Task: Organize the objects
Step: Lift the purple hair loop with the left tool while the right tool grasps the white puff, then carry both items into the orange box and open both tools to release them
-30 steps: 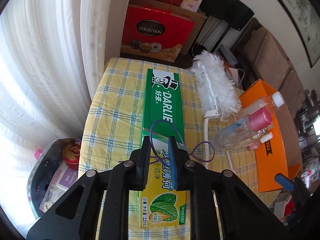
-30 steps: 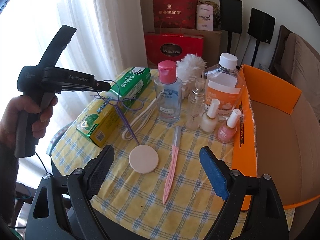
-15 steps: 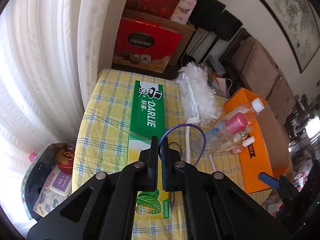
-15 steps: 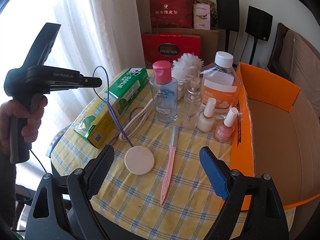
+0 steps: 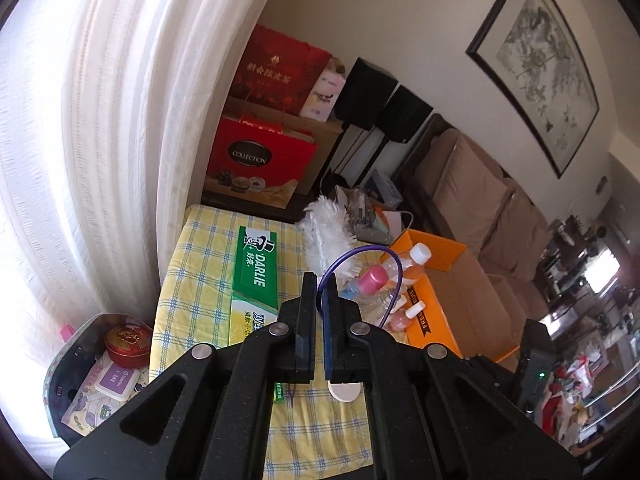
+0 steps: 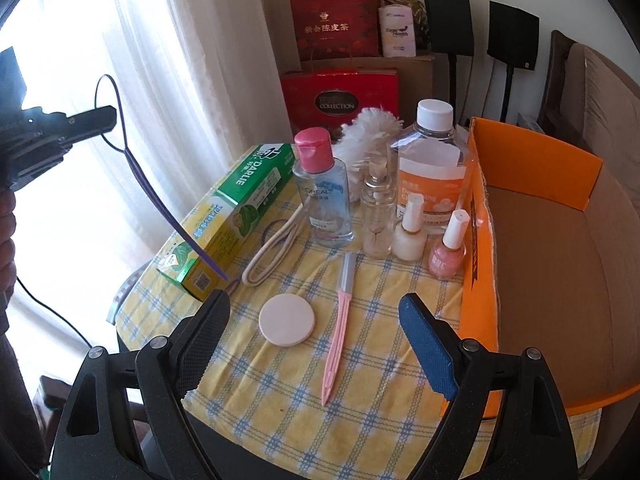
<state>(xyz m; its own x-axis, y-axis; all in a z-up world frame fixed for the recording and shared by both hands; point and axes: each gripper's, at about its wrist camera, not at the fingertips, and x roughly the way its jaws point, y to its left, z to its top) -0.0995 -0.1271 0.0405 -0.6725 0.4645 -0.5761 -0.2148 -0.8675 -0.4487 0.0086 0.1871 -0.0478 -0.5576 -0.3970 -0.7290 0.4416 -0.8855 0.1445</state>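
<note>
Above the worktop's left edge, the left gripper [image 6: 110, 114] jaws are pinching the purple loop tool [image 6: 152, 192]; the right gripper [image 6: 316, 320] jaws are spread; the orange box [image 6: 532, 152] is holding nothing, sorting barely begun.

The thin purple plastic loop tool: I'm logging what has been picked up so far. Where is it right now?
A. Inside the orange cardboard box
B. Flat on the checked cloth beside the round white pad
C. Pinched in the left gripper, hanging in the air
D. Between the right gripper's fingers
C: the left gripper is shut on the thin purple plastic loop tool, whose tail slants down past the green and yellow toothpaste box.
</note>
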